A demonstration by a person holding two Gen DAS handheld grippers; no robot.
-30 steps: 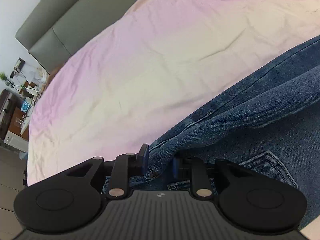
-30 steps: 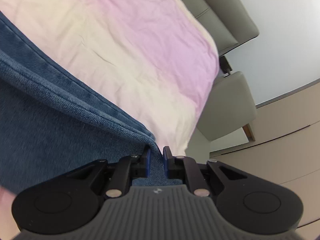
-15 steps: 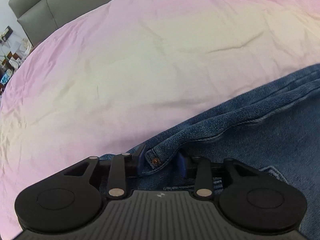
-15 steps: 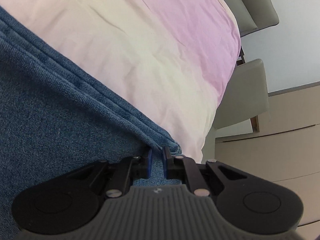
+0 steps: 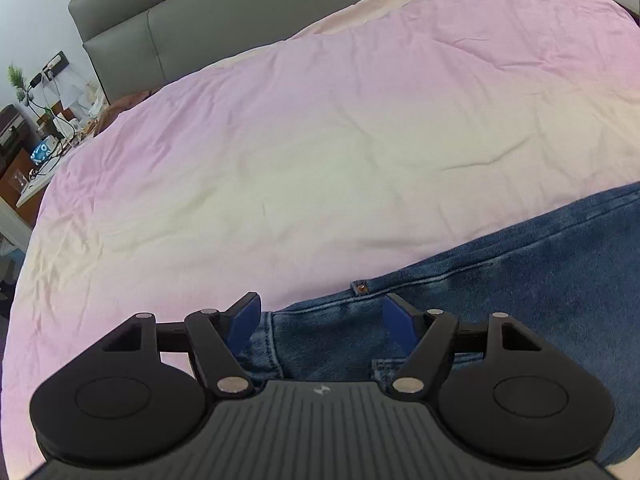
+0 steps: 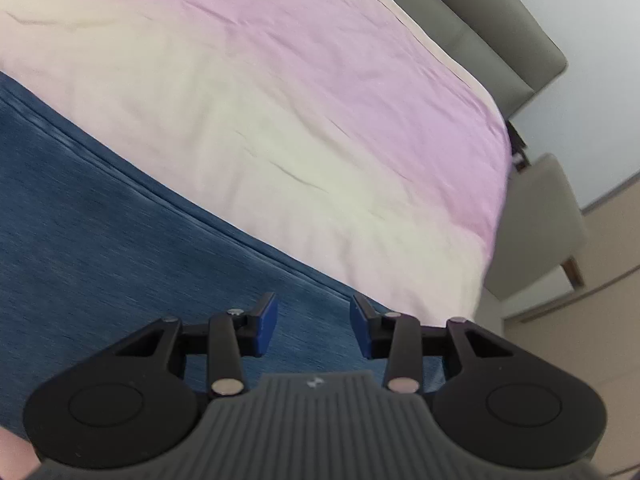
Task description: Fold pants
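Since the jeans [image 5: 520,280] lie flat on the bed [image 5: 320,140], expect heavy, limp denim: pinch waistband or hem. Left tongs [image 5: 320,322] just opened wide, right tongs [image 6: 313,324] partway; both empty above cloth.

Bed [image 5: 320,140] under a wrinkled pink-and-cream cover, grey headboard [image 5: 224,20] at 11 o'clock, blue jeans [image 5: 540,280] lying flat on it at 4 o'clock
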